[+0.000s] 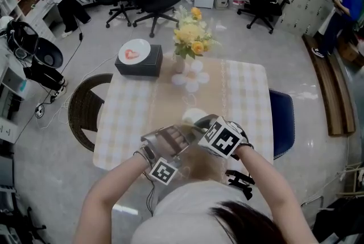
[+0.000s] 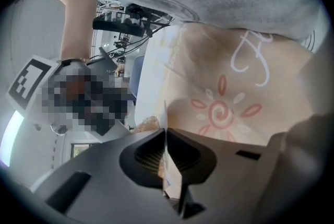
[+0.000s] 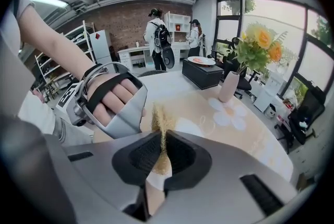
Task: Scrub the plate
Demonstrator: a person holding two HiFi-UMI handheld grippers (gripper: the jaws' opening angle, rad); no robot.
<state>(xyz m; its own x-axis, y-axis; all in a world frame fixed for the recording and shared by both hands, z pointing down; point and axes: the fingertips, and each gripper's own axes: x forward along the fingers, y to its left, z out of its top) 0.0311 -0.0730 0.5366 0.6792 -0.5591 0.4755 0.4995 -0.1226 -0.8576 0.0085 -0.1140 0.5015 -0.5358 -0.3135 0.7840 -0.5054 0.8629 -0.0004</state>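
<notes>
Both grippers meet over the table's near edge, with a white plate [image 1: 192, 116] between them. My left gripper [image 1: 181, 136] is shut on the plate's thin rim [image 2: 165, 116], which shows edge-on in the left gripper view. My right gripper [image 1: 206, 123] is shut on a tan fibrous scrub pad [image 3: 160, 119] that sticks up from its jaws. The pad [image 2: 147, 124] lies against the plate right beside the left jaws. In the right gripper view, the hand strapped into the left gripper [image 3: 112, 98] sits just behind the pad.
The table [image 1: 250, 100] has a checked cloth and a beige printed runner [image 2: 224, 108]. A vase of yellow flowers [image 1: 190, 38] stands at the far middle. A black box [image 1: 139, 63] there carries a second plate [image 1: 134, 53]. Wicker chair [image 1: 85, 109] left, blue chair [image 1: 282, 123] right.
</notes>
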